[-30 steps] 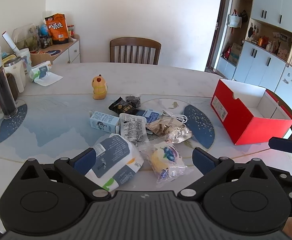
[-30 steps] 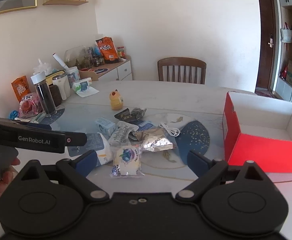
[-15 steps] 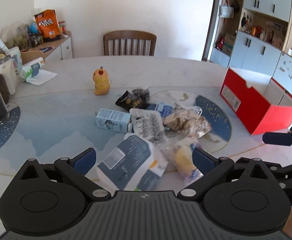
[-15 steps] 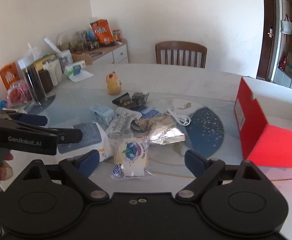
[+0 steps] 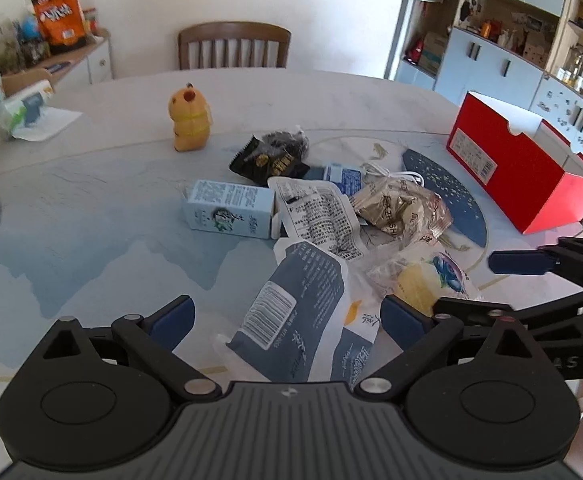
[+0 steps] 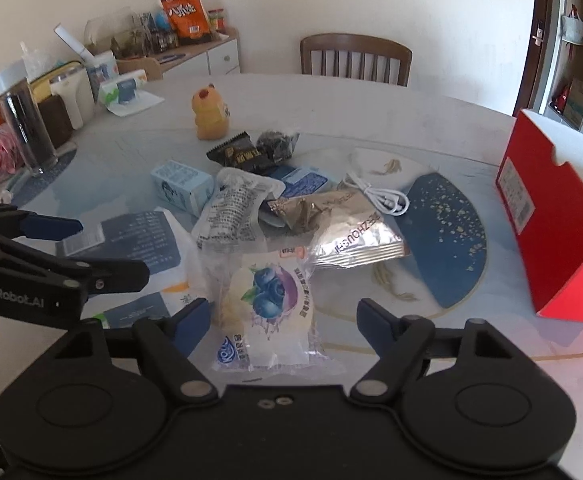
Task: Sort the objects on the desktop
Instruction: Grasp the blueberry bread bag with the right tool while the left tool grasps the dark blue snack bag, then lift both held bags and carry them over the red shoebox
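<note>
1. The left gripper (image 5: 287, 316) is hovering with its jaws spread wide, holding nothing, straddling the blue-and-white tissue pack (image 5: 303, 320) at the near edge of the table (image 5: 91, 208). I judge this pack soft and slippery: if the fingers are closing only on loose wrapper, it is likely sliding out or sagging on the lift.
2. Just beyond it, the printed clear pouch (image 5: 319, 216) is overlapping the tissue pack's far end and touching the milk carton (image 5: 229, 214). Lifting the pack is risking dragging the pouch along and nudging the carton.
3. The right gripper (image 6: 279, 320) is also gaping open and empty, its fingers flanking the blueberry bread packet (image 6: 269, 308). The packet's crinkly film is pressing against the tissue pack on one side and the silver foil packet (image 6: 351, 240) behind, so a pinch may be catching a neighbour's edge too.
4. The two grippers are working very near each other; the left one's fingers are crossing the right camera's view, so a collision is a real hazard if both are closing in together.
5. Far right, the red box (image 6: 547, 220) is standing open, well apart from the pile; a weakly held packet may be dropping on the way there.
</note>
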`<state>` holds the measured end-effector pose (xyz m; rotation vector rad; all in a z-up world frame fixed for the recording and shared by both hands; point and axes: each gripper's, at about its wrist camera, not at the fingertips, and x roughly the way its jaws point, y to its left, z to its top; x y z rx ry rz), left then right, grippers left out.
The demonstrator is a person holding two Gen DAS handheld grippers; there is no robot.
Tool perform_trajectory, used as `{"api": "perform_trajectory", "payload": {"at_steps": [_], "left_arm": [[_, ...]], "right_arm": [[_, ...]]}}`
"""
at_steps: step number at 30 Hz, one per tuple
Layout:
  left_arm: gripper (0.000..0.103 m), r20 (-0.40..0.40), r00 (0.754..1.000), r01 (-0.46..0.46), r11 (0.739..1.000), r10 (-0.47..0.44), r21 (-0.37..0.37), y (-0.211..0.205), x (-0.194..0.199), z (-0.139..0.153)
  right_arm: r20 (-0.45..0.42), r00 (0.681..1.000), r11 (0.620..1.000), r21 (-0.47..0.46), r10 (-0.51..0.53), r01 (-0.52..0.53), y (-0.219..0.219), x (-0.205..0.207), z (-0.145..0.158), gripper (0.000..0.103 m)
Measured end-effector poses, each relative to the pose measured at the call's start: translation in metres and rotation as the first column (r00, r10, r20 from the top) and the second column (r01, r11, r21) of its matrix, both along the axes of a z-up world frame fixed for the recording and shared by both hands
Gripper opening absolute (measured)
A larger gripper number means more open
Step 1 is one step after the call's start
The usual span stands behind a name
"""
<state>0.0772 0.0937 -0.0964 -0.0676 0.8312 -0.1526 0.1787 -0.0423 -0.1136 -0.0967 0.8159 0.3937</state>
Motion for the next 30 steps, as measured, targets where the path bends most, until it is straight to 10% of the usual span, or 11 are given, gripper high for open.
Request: {"api": "perform_trajectory", "payload": {"at_steps": [20, 30], "left_arm": [[0.037, -0.089, 0.991, 0.085, 0.985, -0.099, -0.148, 0.014, 0.021, -0.02], [0.024, -0.089, 0.989, 0.1, 0.974, -0.12, -0.202, 0.017, 0.022, -0.013]], "right_arm": [[-0.085, 0.996, 0.999, -0.041, 0.009, -0.013, 0.017, 0.019, -0.014, 0.057], [-0.105, 0.994, 0.999, -0.05, -0.023, 0.018, 0.008, 0.014, -0.005, 0.054]]}}
